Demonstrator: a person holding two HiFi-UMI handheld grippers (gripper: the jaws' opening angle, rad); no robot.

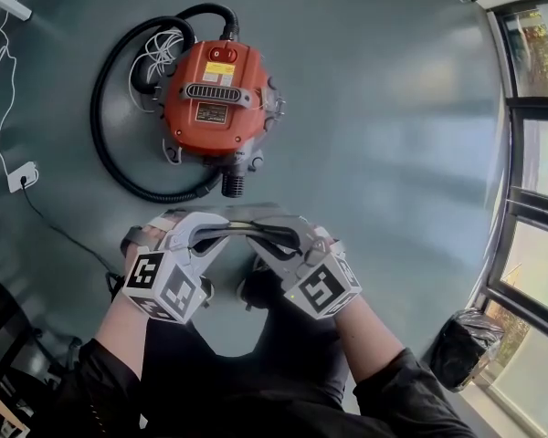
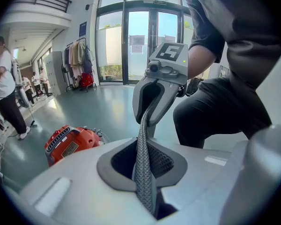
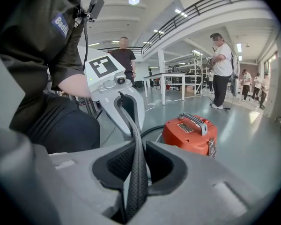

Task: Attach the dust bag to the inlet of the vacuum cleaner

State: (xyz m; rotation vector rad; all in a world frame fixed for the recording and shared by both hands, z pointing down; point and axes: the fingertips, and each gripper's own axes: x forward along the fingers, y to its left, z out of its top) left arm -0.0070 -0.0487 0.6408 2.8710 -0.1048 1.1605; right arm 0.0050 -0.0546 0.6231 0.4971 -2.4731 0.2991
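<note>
The orange vacuum cleaner [image 1: 217, 99] lies on the grey floor, its ribbed inlet stub [image 1: 233, 185] pointing toward me. Just short of that stub, a grey mesh band of the dust bag [image 1: 242, 230] is stretched between both grippers. My left gripper [image 1: 217, 235] is shut on the band's left end and my right gripper [image 1: 267, 239] on its right end. In the left gripper view the band [image 2: 143, 158] runs from my jaws up to the right gripper [image 2: 152, 107]. The right gripper view shows the band [image 3: 136, 172] and the vacuum [image 3: 189, 132]. The rest of the bag blends with dark clothing below.
A black hose [image 1: 105, 144] loops round the vacuum's left side, with a white cable [image 1: 9, 89] and plug [image 1: 21, 177] farther left. A black bin bag [image 1: 466, 345] stands by the glass doors [image 1: 530, 153] on the right. People [image 3: 221, 69] and tables [image 3: 173, 86] are farther off.
</note>
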